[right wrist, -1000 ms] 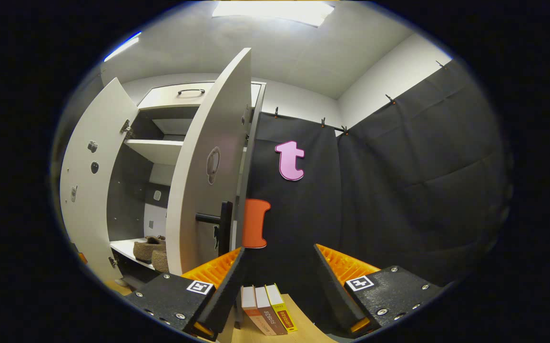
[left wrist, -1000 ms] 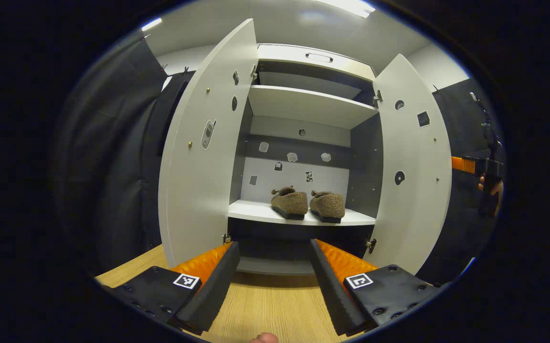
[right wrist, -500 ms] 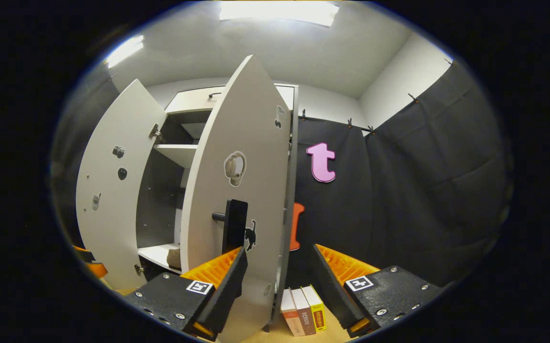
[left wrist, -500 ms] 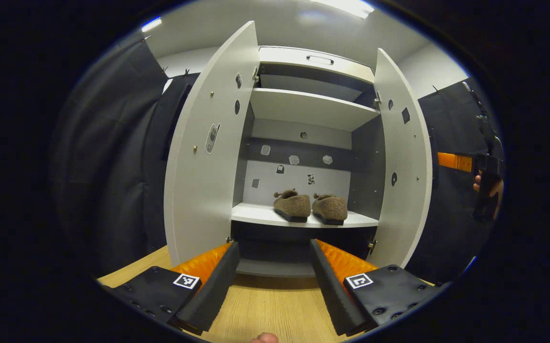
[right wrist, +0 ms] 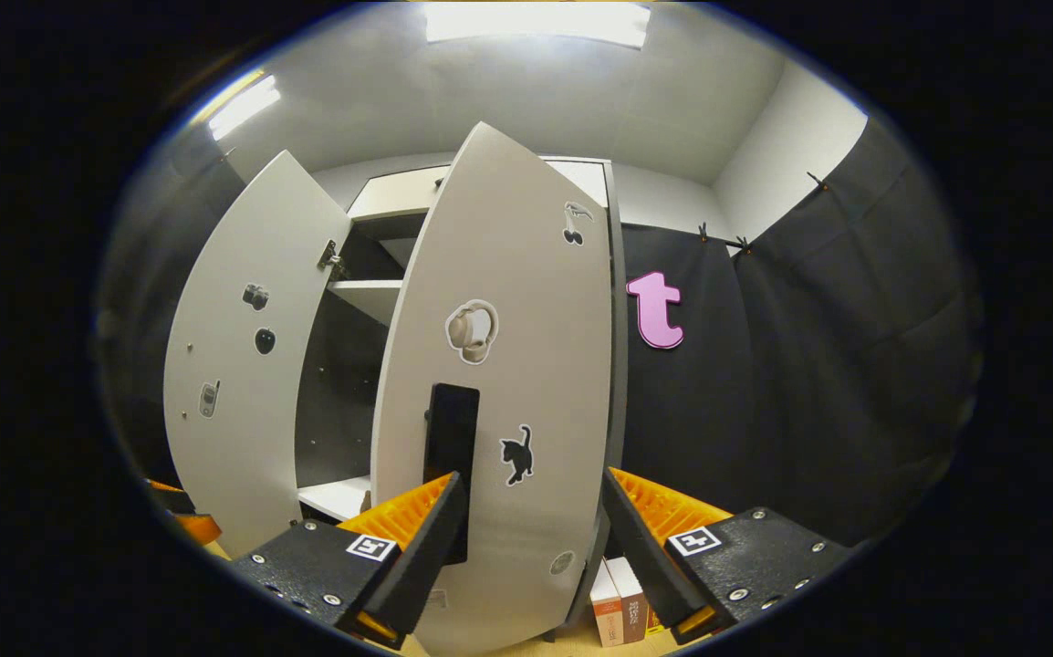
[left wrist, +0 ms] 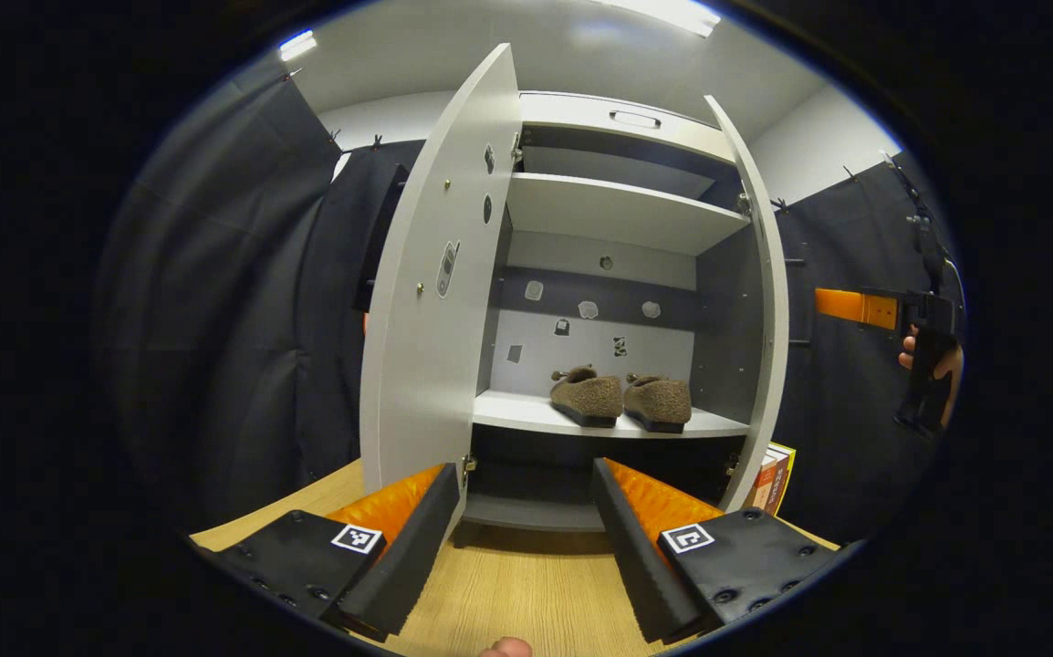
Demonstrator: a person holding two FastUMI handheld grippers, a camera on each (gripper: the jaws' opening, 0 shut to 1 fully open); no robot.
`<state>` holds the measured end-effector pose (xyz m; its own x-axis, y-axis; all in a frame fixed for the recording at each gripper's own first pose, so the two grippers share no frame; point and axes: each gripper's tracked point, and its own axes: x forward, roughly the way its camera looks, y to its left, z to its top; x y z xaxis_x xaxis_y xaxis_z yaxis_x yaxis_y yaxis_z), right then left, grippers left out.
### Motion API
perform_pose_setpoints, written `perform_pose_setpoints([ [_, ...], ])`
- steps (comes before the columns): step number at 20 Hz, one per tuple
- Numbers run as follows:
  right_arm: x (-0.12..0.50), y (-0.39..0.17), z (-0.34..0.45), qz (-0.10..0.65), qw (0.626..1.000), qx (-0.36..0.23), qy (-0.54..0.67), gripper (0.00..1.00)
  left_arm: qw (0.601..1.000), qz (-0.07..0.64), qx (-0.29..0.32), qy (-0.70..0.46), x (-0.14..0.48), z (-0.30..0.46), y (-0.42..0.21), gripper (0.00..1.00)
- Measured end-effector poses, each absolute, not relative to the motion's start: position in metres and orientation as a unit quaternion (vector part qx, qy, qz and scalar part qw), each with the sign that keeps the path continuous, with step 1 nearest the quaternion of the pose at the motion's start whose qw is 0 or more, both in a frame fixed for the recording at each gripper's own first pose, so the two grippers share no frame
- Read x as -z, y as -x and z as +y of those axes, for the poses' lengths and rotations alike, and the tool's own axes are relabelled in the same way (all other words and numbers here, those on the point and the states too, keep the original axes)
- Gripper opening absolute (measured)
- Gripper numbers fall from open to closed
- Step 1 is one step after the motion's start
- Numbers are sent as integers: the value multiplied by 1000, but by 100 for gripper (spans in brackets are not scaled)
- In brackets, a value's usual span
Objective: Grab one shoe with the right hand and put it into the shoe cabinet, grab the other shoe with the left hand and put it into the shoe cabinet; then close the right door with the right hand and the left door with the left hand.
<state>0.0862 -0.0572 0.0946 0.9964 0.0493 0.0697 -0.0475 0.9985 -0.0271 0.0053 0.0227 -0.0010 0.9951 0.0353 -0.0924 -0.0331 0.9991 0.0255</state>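
Ahead of the left tool (left wrist: 526,538), both shoes (left wrist: 622,399) shelved in the shoe cabinet (left wrist: 618,214). Right door (right wrist: 499,365) partly swung, before the right tool (right wrist: 534,547); left door (left wrist: 431,283) open. Both tools wide, empty. Remaining: close both doors.

This is a recording booth dressed up as a home hallway, not a lived-in room. Black cloth (right wrist: 809,365) hangs clipped along plain white walls (right wrist: 791,137) under flat ceiling light panels (right wrist: 536,20). A tall white shoe cabinet with sticker-dotted doors (left wrist: 426,301) stands on a light wooden worktop (left wrist: 517,593), two brown fuzzy slippers (left wrist: 622,399) on its shelf and a few upright books (right wrist: 622,611) beside it.
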Motion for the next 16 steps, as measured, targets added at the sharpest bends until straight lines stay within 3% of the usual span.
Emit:
perform_pose_setpoints([
  [1, -93, -89, -56, -33, 999, -25, 13, 93, 999, 47, -18, -12, 0, 24, -5, 99],
  [7, -71, -108, -20, -5, 998, -66, -15, 94, 999, 49, -18, -14, 0, 29, -5, 95],
  [8, -68, -114, -13, 1, 997, -74, -20, 94, 999, 49, -17, -15, 0, 29, -5, 99],
  [12, -55, -131, 4, 13, 996, -80, -26, 97, 999, 47, -15, -15, -2, 30, -4, 95],
  [13, -52, -134, 6, 18, 996, -80, -31, 93, 999, 48, -16, -14, -1, 30, -4, 95],
  [14, -51, -138, 7, 22, 996, -81, -40, 97, 999, 48, -16, -14, -1, 31, -4, 95],
  [16, -48, -145, 11, 29, 995, -84, -54, 92, 999, 48, -18, -14, -1, 33, -4, 96],
])
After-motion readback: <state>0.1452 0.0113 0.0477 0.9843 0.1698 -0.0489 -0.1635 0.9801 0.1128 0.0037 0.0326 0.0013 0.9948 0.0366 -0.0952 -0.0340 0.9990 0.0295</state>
